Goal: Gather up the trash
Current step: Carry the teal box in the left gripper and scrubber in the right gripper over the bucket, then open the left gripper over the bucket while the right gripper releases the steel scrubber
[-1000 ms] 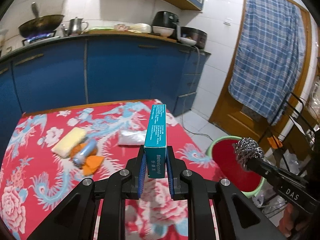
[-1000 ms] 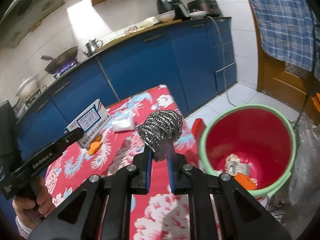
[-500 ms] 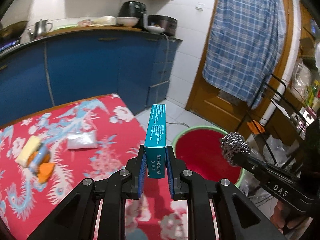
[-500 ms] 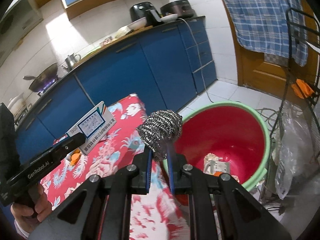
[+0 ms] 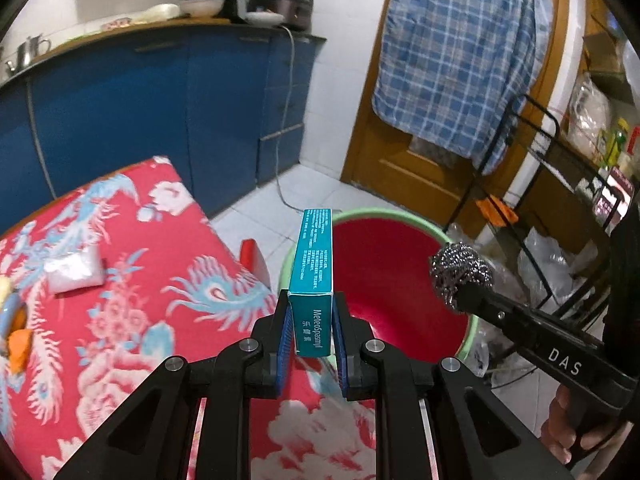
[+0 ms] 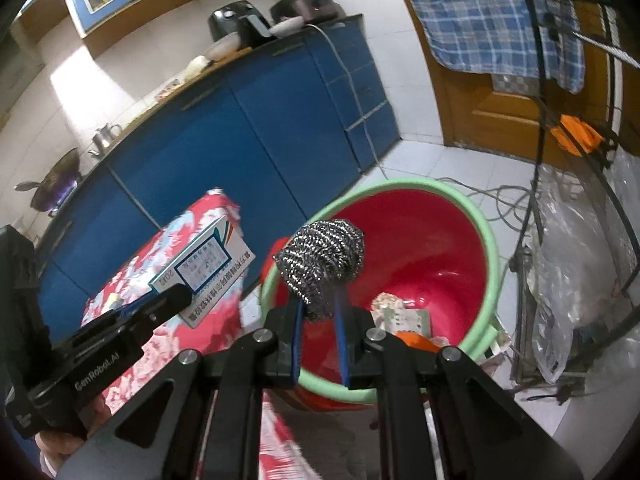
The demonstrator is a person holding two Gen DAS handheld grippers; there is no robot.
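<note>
Well, from the left wrist view, the left gripper (image 5: 313, 334) is closed flat on the near end of a teal medicine box (image 5: 313, 276), which juts forward over the edge of the red floral counter (image 5: 120, 304) toward the green-rimmed red bucket (image 5: 404, 300) on the floor. That carton looks light and stiff but crushable, so I'd judge the broad faces the right place to pinch, and gently. A small clear packet (image 5: 74, 270) lies back on the cloth. From the right wrist view, the right gripper (image 6: 320, 316) is clamped on the lower part of a steel wool scrubber (image 6: 322, 264), held above the bucket's near rim (image 6: 332, 394). It looks springy, light and snaggy; a squeeze through the middle should hold. Paper scraps (image 6: 400, 316) already sit inside.
</note>
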